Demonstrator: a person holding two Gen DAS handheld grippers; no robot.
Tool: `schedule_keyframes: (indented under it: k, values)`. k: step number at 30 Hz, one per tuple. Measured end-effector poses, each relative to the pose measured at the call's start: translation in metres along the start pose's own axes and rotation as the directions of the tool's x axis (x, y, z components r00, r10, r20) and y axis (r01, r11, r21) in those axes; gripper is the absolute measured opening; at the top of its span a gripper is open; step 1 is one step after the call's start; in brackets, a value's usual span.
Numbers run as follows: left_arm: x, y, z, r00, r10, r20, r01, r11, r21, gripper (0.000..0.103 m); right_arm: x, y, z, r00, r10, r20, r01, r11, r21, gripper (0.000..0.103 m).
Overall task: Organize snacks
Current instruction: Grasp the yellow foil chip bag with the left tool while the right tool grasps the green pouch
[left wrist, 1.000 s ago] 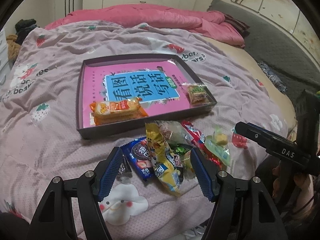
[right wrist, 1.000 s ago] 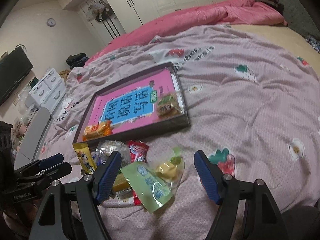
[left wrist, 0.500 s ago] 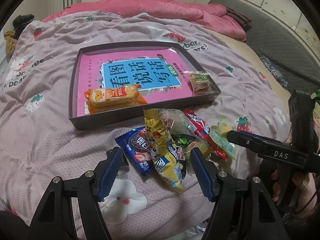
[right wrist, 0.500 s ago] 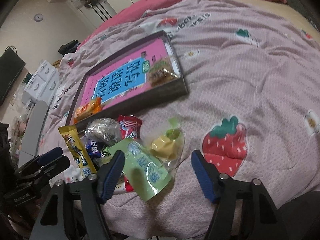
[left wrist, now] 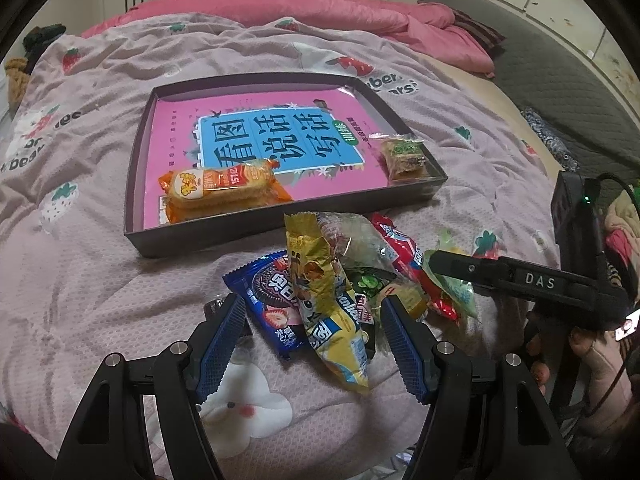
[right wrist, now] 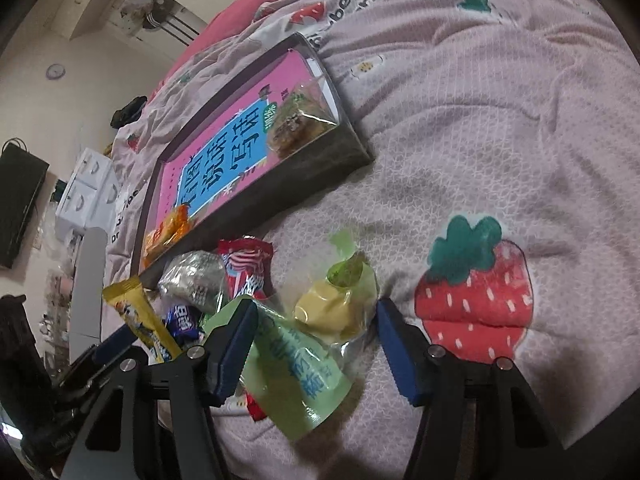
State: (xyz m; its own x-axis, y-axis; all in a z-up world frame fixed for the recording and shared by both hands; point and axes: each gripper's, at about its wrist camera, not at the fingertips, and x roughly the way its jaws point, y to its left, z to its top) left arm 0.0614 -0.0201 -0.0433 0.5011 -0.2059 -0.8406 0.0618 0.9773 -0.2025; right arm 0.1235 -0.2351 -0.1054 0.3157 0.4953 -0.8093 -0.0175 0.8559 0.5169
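Observation:
A dark shallow box [left wrist: 224,236] lined with a pink and blue sheet lies on the bed and holds an orange cracker pack [left wrist: 220,188] and a clear-wrapped cake [left wrist: 404,154]. A heap of loose snacks lies in front of it. My left gripper [left wrist: 312,332] is open, its jaws either side of a yellow packet [left wrist: 332,312] and a blue cookie pack [left wrist: 272,300]. My right gripper [right wrist: 316,340] is open and low, its jaws around a clear pack with a yellow sweet [right wrist: 336,308] and a green pouch [right wrist: 296,364]. A red pack [right wrist: 244,268] lies behind.
The pink strawberry-print quilt [right wrist: 480,140] covers the bed. A rumpled pink duvet [left wrist: 320,4] lies at the far end. A grey sofa [left wrist: 560,80] runs along the right. White drawers [right wrist: 88,192] and a dark screen [right wrist: 20,200] stand left.
Both grippers have moved forward and lower over the snack heap. The right gripper now straddles the yellow sweet pack and tilts left. Jaws stay open.

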Motion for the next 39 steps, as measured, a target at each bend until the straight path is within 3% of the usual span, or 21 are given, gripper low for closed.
schedule_keyframes:
  k: [4, 9, 15, 17, 19, 22, 24, 39]
  values:
    - [0.005, 0.000, 0.002, 1.000, 0.003, -0.004, -0.003, 1.000, -0.007, 0.072, 0.004, 0.001, 0.006, 1.000, 0.009, 0.011, -0.009, 1.000, -0.010, 0.061]
    - [0.009, -0.003, 0.004, 1.000, 0.004, 0.001, -0.004, 1.000, -0.004, 0.072, 0.008, 0.015, 0.013, 0.999, -0.017, 0.044, 0.021, 0.994, -0.103, 0.054]
    - [0.018, -0.005, 0.008, 1.000, -0.009, -0.004, 0.009, 1.000, -0.010, 0.072, 0.012, 0.012, 0.022, 0.998, 0.022, 0.052, -0.018, 0.996, -0.086, 0.051]
    - [0.022, -0.005, 0.009, 1.000, -0.013, -0.013, 0.013, 1.000, -0.020, 0.064, 0.013, 0.009, 0.025, 0.998, 0.031, 0.052, -0.027, 0.997, -0.076, 0.051]
    - [0.030, -0.006, 0.010, 0.999, -0.020, -0.036, 0.019, 0.999, -0.025, 0.049, 0.015, 0.011, 0.027, 0.998, 0.025, 0.055, -0.020, 0.996, -0.088, 0.051]
    - [0.033, -0.006, 0.011, 1.000, -0.001, -0.031, 0.000, 1.000, -0.019, 0.044, 0.020, 0.016, 0.031, 0.999, 0.009, 0.051, -0.003, 0.993, -0.117, 0.050]
    - [0.032, -0.006, 0.013, 1.000, 0.010, -0.017, -0.010, 1.000, -0.006, 0.027, 0.022, 0.018, 0.032, 0.999, -0.003, 0.049, 0.010, 0.991, -0.137, 0.049]
    - [0.008, 0.002, 0.010, 0.998, -0.067, 0.018, 0.068, 0.997, -0.024, 0.020, -0.005, 0.005, 0.020, 0.994, 0.082, 0.070, -0.077, 0.995, -0.071, 0.046]
